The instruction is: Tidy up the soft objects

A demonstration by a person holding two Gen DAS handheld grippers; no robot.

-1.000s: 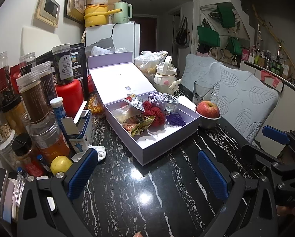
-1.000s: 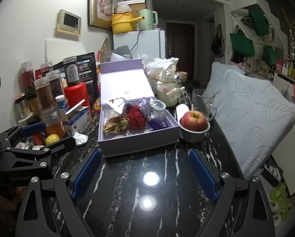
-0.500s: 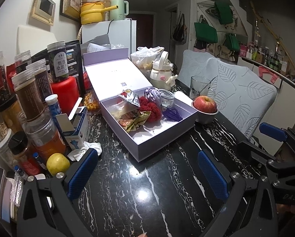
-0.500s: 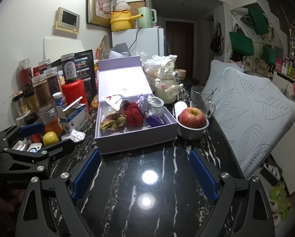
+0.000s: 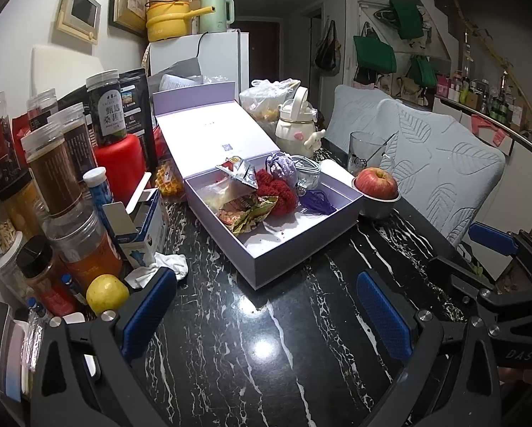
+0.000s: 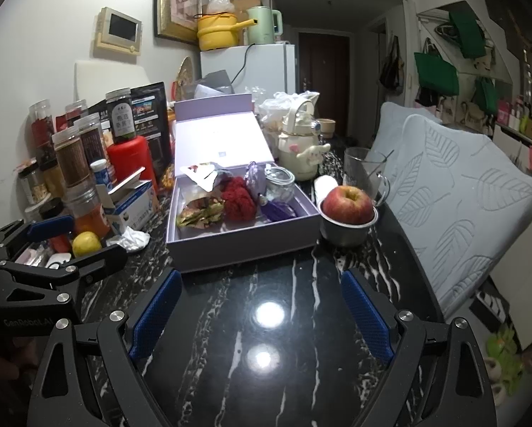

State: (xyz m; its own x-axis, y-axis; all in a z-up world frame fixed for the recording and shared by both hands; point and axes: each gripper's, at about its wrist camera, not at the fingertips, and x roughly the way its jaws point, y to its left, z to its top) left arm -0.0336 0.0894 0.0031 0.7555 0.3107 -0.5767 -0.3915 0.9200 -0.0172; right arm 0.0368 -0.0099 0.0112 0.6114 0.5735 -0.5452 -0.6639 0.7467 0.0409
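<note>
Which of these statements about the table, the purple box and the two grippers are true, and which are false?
1. The purple box has its lid open. True.
2. The apple lies inside the purple box. False: it sits in a metal bowl beside the box.
3. The right gripper is open and holds nothing. True.
4. The red knitted item lies on the bare tabletop. False: it is in the box.
5. The left gripper is shut on a lemon. False: it is open and empty.

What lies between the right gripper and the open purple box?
Only bare black marble tabletop separates the right gripper, jaws open and empty, from the purple box; the right wrist view shows it.
</note>
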